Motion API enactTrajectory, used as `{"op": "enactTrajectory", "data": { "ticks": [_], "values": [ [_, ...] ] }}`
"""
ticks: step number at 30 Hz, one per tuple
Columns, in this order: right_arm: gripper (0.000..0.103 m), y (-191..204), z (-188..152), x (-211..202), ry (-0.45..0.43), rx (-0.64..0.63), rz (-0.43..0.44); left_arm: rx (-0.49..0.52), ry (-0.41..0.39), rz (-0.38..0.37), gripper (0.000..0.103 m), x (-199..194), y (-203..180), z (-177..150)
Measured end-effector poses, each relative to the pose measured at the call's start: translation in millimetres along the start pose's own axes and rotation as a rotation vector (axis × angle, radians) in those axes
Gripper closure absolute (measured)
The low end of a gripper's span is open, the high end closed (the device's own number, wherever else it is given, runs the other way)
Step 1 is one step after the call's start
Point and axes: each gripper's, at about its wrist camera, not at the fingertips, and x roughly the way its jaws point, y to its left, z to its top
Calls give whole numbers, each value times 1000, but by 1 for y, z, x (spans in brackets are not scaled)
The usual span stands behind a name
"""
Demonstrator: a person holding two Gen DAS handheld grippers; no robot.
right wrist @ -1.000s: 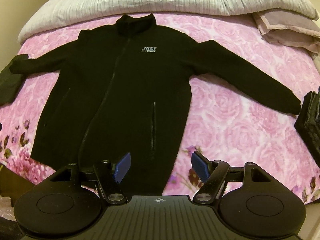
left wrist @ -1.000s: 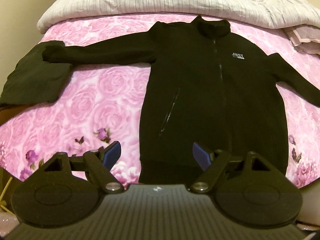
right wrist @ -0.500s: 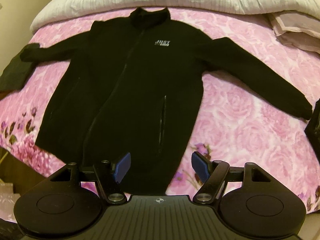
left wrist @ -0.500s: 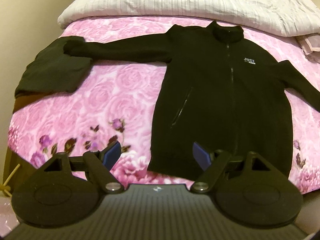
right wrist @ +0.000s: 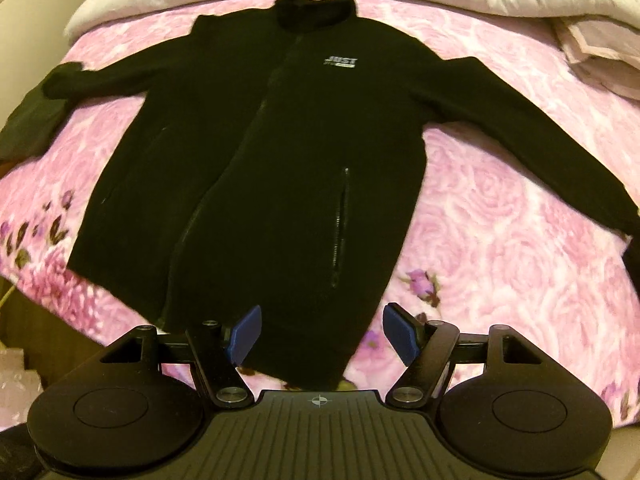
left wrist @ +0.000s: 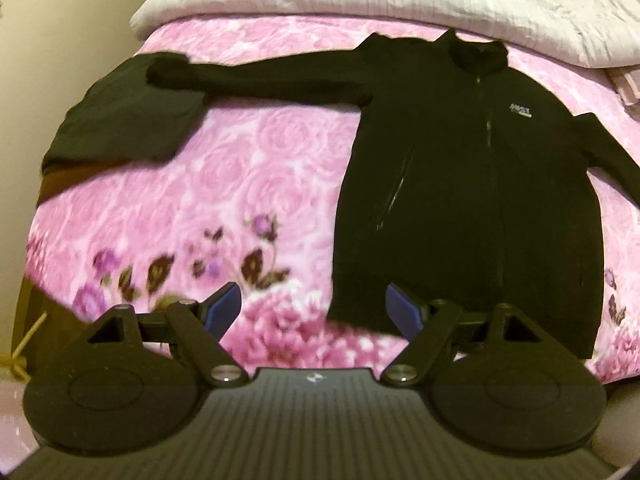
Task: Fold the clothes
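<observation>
Black zip jacket (right wrist: pixel 256 184) lies flat, face up, sleeves spread, straight ahead of both hand-held grippers; looks like soft, limp fleece, light, should bunch easily, so pinch hem corner or cuff. Left hand-held gripper (left wrist: pixel 314 312) and right hand-held gripper (right wrist: pixel 322 334) both released, empty. Pink floral bed (right wrist: pixel 500 240) underneath, soft; folded dark garment (left wrist: pixel 124 120) beyond-left, quilt (left wrist: pixel 400 4) far end.

Matt black fleece jacket (right wrist: pixel 280 168) on soft floral cloth bedspread (right wrist: pixel 500 240)
</observation>
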Motion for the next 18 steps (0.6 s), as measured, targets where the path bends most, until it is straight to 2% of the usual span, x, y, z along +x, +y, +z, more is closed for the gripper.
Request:
{"op": "enactTrajectory", "data": {
  "ticks": [5,9,11,14,18],
  "values": [
    [32,27,9,-1,-24,123,-94,86,-3,-82,26,30,34,32],
    [32,67,17,-5,-29,202,-138,127,-16,-145,26,47,75,58],
    [32,92,25,-6,-31,205,-153,138,-22,-141,26,51,100,71],
    [32,128,45,-12,-65,198,-137,101,-49,-140,26,54,140,89],
    [32,178,87,-16,-138,76,-83,23,-65,-114,26,62,188,105]
  ]
}}
